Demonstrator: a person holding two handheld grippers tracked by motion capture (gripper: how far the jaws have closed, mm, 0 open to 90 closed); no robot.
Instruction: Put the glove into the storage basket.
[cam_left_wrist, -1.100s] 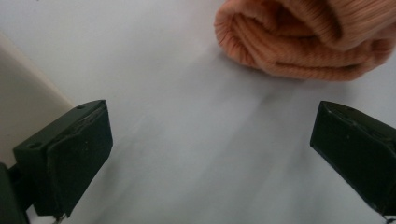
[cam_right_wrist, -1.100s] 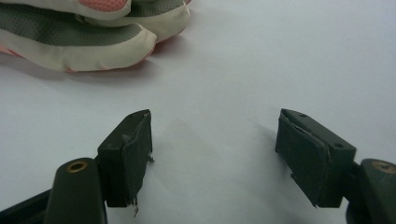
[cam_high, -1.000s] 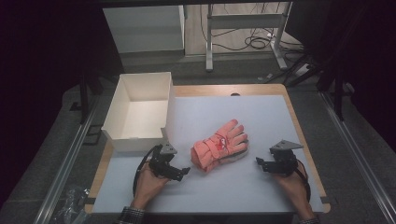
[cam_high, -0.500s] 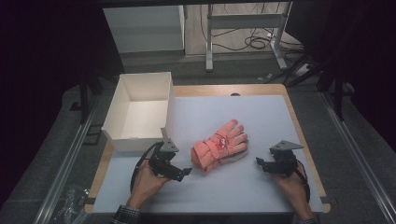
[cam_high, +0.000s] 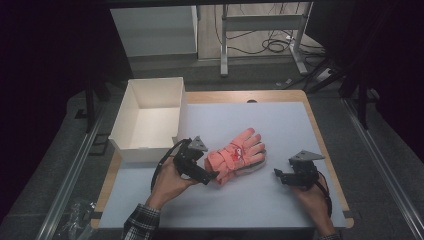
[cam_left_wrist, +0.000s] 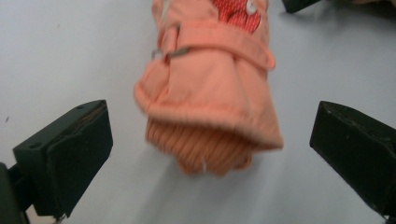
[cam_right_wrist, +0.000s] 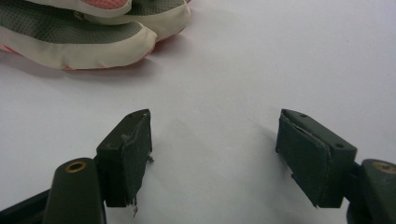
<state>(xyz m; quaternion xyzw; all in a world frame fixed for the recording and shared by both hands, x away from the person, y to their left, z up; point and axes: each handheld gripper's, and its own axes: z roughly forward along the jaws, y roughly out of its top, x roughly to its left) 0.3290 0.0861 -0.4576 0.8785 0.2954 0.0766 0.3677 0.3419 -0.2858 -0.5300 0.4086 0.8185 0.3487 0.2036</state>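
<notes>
Your left gripper (cam_high: 212, 176) sits near the mat's left edge, jaws spread wide on either side of the cuff of the orange glove (cam_high: 236, 156) without touching it; in the left gripper view the ribbed cuff (cam_left_wrist: 201, 149) lies between the two jaws on the pale mat (cam_high: 280, 125). The glove rests at the mat's centre, fingers pointing toward the far right corner. Your right gripper (cam_high: 278, 175) rests toward the mat's right edge, jaws open and holding nothing, near the glove's grey-palmed fingers (cam_right_wrist: 79, 35). A white open box (cam_high: 150, 120) stands at the table's far left corner.
</notes>
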